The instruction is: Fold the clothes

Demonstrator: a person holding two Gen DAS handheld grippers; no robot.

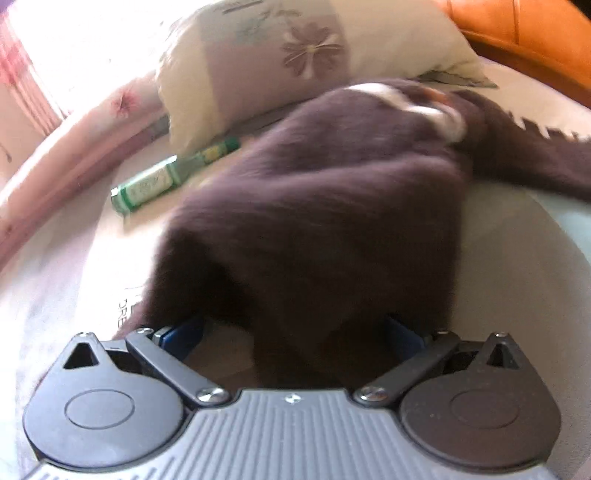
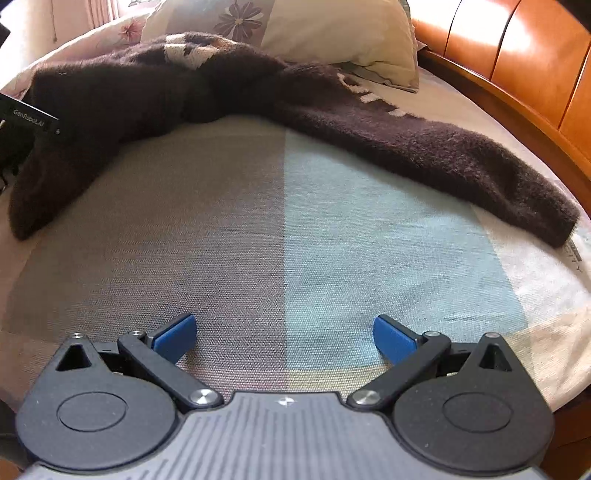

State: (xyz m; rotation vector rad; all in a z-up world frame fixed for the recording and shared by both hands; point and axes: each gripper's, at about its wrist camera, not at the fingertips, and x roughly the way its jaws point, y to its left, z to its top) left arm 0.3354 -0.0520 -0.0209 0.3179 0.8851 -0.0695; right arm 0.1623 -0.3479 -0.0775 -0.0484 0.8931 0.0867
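One garment to fold: a dark brown fuzzy sweater (image 2: 258, 92), lying on the bed (image 2: 280, 229) near the pillow (image 2: 332, 33), body bunched toward the far left, one sleeve (image 2: 461, 162) stretched flat toward the headboard (image 2: 517, 55) side; left gripper (image 1: 291, 332) is at the near hem, cloth draped over and between its blue fingers (image 1: 181, 336); the linkage looks spread, but the tips are buried and the view is blurred, so I cannot tell whether they pinch the fabric; right gripper (image 2: 284, 339) stands wide apart, holding nothing, low over bare sheet, well short of the sweater; a green bottle (image 1: 166, 177) lies beside the pillow, just beside the sweater's far edge; handling judgement: thick, soft knit, light to moderate weight, no stiffness, will sag and stretch when lifted from one point; fuzzy pile should grip well against the pads, little slip risk; best holds are likely the ribbed hem corners and the sleeve cuff, taking a full fold of cloth and not stray fibres; sleeve cuff is the nearest free end for the right side; folding looks barely started.
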